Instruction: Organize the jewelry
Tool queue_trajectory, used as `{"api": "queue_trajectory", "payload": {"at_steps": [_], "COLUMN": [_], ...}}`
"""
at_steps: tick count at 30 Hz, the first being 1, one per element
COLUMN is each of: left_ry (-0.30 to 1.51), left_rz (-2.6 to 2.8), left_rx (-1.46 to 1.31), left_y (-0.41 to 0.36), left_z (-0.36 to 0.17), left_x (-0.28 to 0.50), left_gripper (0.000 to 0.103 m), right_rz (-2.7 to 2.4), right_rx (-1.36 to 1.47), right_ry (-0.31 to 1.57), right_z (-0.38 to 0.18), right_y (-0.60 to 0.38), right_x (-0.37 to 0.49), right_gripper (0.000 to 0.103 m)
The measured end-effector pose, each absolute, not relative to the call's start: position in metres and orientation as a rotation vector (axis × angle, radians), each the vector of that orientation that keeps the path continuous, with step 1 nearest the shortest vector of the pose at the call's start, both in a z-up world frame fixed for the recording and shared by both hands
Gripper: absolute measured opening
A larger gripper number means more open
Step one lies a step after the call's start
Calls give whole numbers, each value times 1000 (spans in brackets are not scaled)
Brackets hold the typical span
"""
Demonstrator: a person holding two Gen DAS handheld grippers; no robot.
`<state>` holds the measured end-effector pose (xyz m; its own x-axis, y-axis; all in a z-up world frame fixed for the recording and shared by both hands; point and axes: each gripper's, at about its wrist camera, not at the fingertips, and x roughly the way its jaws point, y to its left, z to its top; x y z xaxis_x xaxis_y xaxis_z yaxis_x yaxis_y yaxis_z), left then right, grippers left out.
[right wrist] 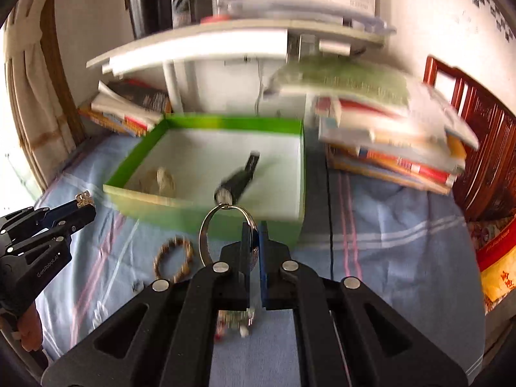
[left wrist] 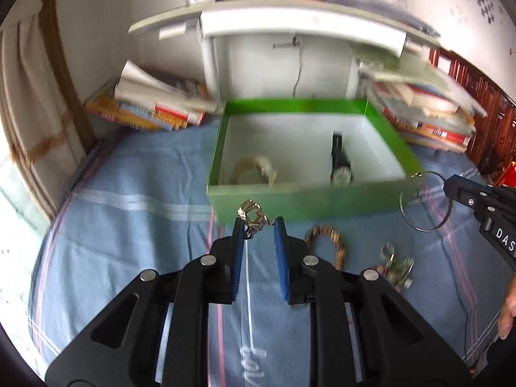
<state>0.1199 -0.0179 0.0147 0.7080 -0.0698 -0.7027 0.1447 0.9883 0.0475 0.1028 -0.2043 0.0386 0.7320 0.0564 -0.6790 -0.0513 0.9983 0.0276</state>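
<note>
A green box point(left wrist: 300, 201) with a white floor sits on the blue bedsheet; it also shows in the right wrist view point(right wrist: 206, 216). Inside lie a black watch point(left wrist: 340, 161) point(right wrist: 237, 180) and a pale bracelet point(left wrist: 258, 169) point(right wrist: 161, 179). My left gripper point(left wrist: 258, 225) is shut on a gold chain piece point(left wrist: 253, 216) just before the box's near wall; it shows from the side in the right wrist view point(right wrist: 84, 200). My right gripper point(right wrist: 254, 232) is shut on a thin silver bangle point(right wrist: 225, 225) point(left wrist: 424, 201) by the box's near right corner.
A wooden bead bracelet point(left wrist: 329, 240) point(right wrist: 174, 259) and a small cluster of trinkets point(left wrist: 395, 266) point(right wrist: 233, 321) lie on the sheet in front of the box. Book stacks point(left wrist: 154, 103) point(right wrist: 393, 142) flank the box. A white shelf point(left wrist: 290, 25) stands behind.
</note>
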Motion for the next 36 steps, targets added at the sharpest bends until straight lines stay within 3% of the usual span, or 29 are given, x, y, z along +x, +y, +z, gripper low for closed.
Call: {"api": "queue_trajectory", "payload": {"at_steps": [5,12,13,15,17,22,28,32,36], "left_ry": [711,814,831,858,854,835,915,970,1007], "left_rz": [-173,-212,-208,-182,-175,-94,-60,-85,-125], "left_rx": [107,65,53,38,26,102,192,165,134], "left_y": [-37,-60,-60,-59,-55,-39,-31,-29,-30], "left_z": [45,7,1,-5,-4,7,-26,-48,-62], "left_x": [173,233,238,244,241,208,145,117,93], "left_gripper": [19,20,23,43,48,65,65,65,65], "right_rz": [-12,-50,-57,-71,-55,6,85,142,142], "right_rx": [11,25,22,26,55,47,-13,19,39], "right_ry": [653,754,762,770,772,806,925,1003,1013], "right_z": [55,7,2,-1,4,19,-18,-44,-55], "right_y": [-207,-209,-209,-212,-217,-225,-220,-214,-209], "right_x": [146,198,202,201,193,144,79,65,70], "right_gripper": [5,6,7,27,38,38,36,28,28]}}
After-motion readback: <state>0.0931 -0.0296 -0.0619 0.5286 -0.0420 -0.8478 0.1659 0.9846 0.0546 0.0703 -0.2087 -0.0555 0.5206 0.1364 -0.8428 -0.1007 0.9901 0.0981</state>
